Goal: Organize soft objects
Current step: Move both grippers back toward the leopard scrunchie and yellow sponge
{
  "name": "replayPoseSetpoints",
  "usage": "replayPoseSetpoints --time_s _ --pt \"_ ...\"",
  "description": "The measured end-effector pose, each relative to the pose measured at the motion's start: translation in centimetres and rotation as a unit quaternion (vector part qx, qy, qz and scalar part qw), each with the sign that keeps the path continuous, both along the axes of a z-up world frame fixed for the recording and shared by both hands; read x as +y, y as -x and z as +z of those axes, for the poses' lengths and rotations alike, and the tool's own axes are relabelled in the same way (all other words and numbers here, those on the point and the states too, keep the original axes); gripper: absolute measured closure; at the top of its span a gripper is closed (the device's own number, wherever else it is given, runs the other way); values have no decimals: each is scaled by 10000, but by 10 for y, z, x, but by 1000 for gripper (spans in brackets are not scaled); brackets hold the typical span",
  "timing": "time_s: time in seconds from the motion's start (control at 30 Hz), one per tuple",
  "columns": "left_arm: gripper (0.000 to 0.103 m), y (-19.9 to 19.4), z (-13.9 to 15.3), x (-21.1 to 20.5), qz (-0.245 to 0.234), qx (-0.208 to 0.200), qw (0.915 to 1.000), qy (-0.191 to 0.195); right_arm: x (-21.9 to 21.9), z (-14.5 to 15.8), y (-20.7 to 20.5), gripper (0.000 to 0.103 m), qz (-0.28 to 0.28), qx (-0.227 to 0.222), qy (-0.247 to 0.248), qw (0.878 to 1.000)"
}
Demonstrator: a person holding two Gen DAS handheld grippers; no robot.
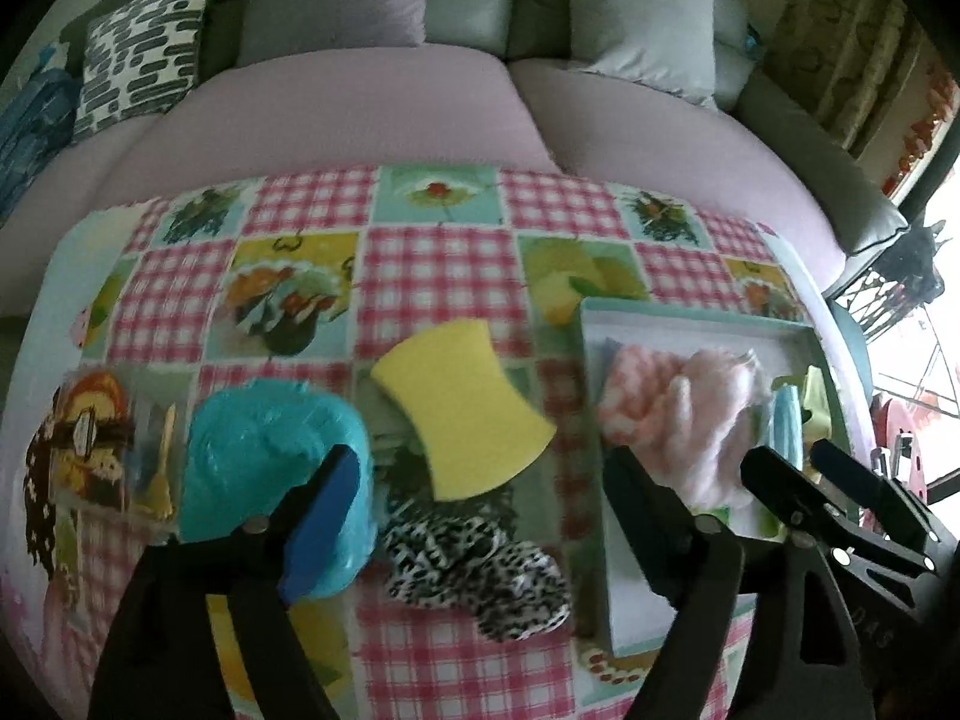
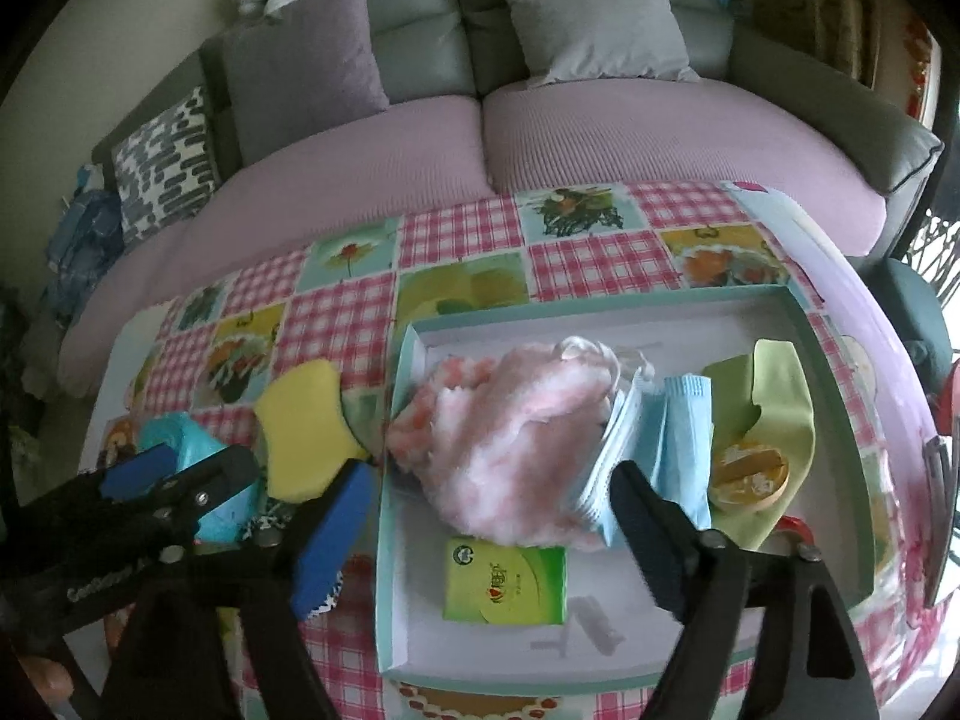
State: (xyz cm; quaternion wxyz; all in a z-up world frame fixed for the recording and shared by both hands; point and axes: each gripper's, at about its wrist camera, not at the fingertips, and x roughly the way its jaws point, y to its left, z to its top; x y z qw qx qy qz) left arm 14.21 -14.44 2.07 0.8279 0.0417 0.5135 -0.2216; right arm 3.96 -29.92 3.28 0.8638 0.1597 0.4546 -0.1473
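Both tongs gape wide and empty: the left tongs [image 1: 474,516] above a yellow sponge [image 1: 459,411] mid-counter, the right tongs [image 2: 492,531] over the pink cloth [image 2: 516,438] inside the tray [image 2: 396,420] by the counter's right edge.

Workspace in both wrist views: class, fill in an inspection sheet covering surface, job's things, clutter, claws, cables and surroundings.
Surface: table under a checked, pictured cloth.
Job's things: yellow sponge, teal bundle and spotted cloth lie outside the tray; pink towel, blue packets, green cloth and green pack lie inside.
Clutter: orange round thing on the green cloth.
Claws: left claw open above the spotted cloth; right claw open over the tray.
Cables: nothing seen.
Surroundings: sofa with cushions behind.
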Motion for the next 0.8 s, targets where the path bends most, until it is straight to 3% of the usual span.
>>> replayPoseSetpoints --time_s 0.2,0.33,0.5,0.8 --pt "14 12 1 5 22 -100 9999 -31 -2 -1 3 15 -106 2 -14 9999" --pt "14 21 1 7 28 -155 9999 -10 -5 1 8 4 -217 -23 -6 9998" --pt "14 29 -2 11 -79 4 9999 69 -9 3 12 4 -250 -126 -115 9995" --pt "14 42 -26 -4 -446 249 9981 -355 -6 -6 5 4 -124 71 -195 9997"
